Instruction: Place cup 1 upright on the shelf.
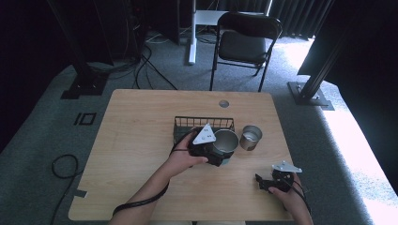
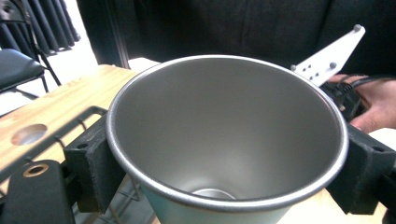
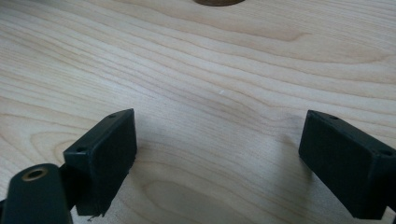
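Jaws of left gripper (image 2: 224,172) clamp steel cup (image 2: 224,135) between them.

A: Floor? Grey carpet (image 1: 42,126), black cables (image 1: 63,165) looping at left.

B: Noted. Black folding chair (image 1: 244,42) beyond the wooden table (image 1: 136,140); dark curtains (image 1: 295,14) behind (bright daylight spilling in at right).
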A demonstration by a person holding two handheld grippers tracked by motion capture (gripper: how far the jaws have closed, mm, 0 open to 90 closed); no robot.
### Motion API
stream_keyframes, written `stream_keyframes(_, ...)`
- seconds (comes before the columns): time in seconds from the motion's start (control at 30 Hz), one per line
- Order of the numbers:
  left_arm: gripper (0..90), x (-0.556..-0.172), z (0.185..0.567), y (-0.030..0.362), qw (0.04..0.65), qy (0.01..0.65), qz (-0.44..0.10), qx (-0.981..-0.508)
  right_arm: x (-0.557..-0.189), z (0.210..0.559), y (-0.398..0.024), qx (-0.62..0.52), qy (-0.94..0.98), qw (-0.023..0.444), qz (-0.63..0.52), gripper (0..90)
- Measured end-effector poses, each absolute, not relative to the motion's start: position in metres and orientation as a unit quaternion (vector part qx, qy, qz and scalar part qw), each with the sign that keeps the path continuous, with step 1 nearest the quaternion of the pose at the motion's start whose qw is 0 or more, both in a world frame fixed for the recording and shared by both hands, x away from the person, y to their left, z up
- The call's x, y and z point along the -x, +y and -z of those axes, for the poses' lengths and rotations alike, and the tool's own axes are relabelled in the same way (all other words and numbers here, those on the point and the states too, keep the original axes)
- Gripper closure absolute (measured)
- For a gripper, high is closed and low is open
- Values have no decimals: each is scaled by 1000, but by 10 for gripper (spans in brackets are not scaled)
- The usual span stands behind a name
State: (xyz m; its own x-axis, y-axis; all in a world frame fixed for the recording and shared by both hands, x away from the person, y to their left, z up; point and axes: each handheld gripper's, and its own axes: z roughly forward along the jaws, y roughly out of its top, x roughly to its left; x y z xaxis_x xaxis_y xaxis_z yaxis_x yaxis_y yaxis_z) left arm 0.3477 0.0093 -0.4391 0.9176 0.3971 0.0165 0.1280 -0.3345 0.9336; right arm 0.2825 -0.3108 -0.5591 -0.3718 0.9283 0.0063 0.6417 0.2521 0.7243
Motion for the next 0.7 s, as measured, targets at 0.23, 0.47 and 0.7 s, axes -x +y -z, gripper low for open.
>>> stream_keyframes(0.23, 137, -350, 426, 18, 558, 169, -133, -802, -282, 559, -311, -516, 760, 218, -328, 109)
stream_keyframes(0.47, 136, -357, 416, 27, 560, 183, -152, -794, -282, 559, -311, -517, 760, 218, -328, 109)
stream_keyframes(0.7, 136, -365, 406, 38, 560, 211, -177, -781, -282, 559, -311, -517, 760, 218, -328, 109)
